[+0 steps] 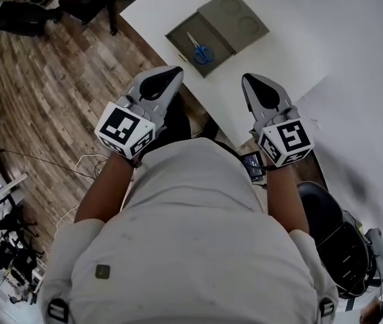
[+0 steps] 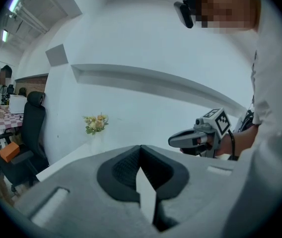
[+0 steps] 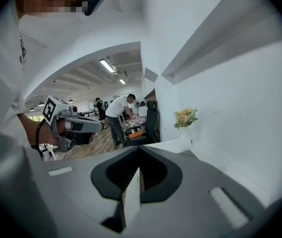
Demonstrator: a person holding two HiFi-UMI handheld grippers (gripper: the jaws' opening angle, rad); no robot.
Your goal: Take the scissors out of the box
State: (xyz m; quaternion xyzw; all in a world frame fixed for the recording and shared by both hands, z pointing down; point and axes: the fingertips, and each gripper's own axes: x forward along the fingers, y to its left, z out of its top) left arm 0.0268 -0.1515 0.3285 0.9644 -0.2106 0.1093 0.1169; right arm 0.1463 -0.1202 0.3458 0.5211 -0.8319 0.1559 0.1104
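White table (image 1: 299, 46) spreads open right of the box (image 1: 176, 36) near its edge; scissors (image 1: 201, 51) lie inside. Closed, empty: left gripper (image 1: 173, 71), right gripper (image 1: 249, 79).

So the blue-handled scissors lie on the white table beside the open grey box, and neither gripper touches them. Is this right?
No: the blue-handled scissors lie inside the open grey box on the white table, as the head view shows. Neither left gripper nor right gripper touches them.

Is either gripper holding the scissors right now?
No, the scissors lie inside the open box on the table, while the left gripper and right gripper hang short of it, shut and empty.
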